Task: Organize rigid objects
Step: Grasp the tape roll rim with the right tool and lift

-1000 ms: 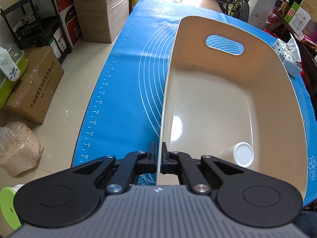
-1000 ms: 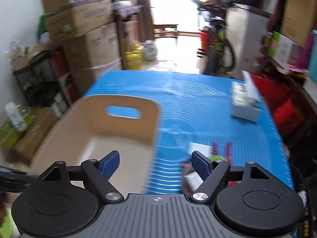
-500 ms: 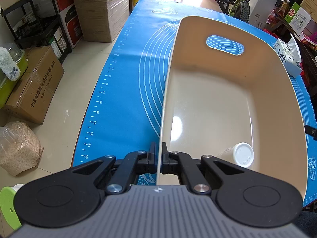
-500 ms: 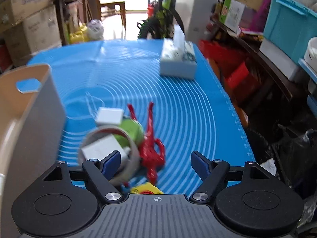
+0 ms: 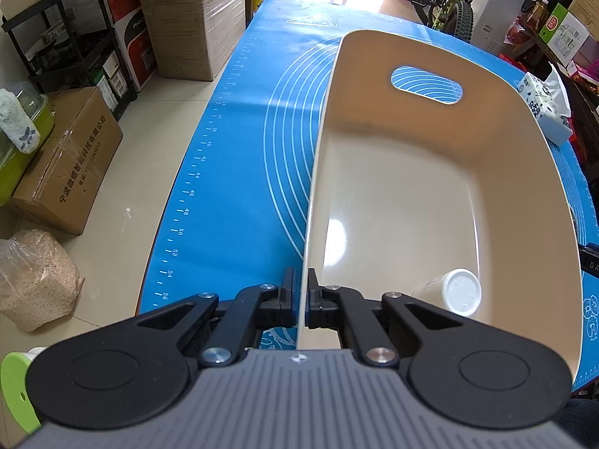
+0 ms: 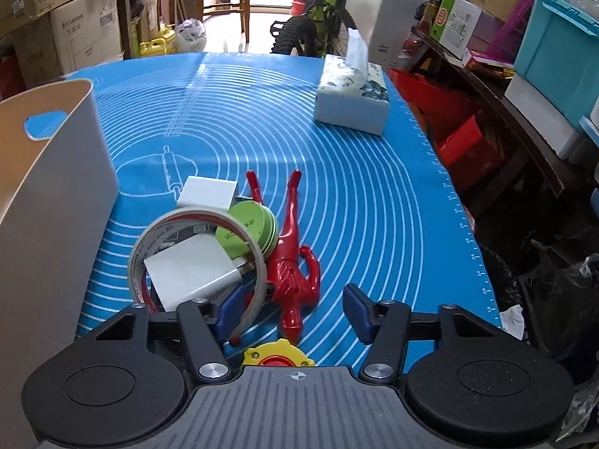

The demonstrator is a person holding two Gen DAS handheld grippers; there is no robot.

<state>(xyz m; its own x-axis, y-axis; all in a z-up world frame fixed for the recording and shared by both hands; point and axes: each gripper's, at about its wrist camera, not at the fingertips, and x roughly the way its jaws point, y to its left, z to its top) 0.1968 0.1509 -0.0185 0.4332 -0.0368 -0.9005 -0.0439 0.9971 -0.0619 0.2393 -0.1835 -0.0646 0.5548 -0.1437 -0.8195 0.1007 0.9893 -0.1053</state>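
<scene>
Two grippers: left gripper clamped on bin rim; right gripper closing around red figure, not yet touching. We'd centre jaws on torso, clear of tape roll.

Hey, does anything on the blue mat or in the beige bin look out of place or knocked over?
Yes. A white-capped bottle lies tipped on its side in the beige bin. Beside the bin, the tape roll, white blocks, green tin and red figure lie jumbled, overlapping. Nothing looks spilled or broken.

Closing right tool over red figure (untouched)
</scene>
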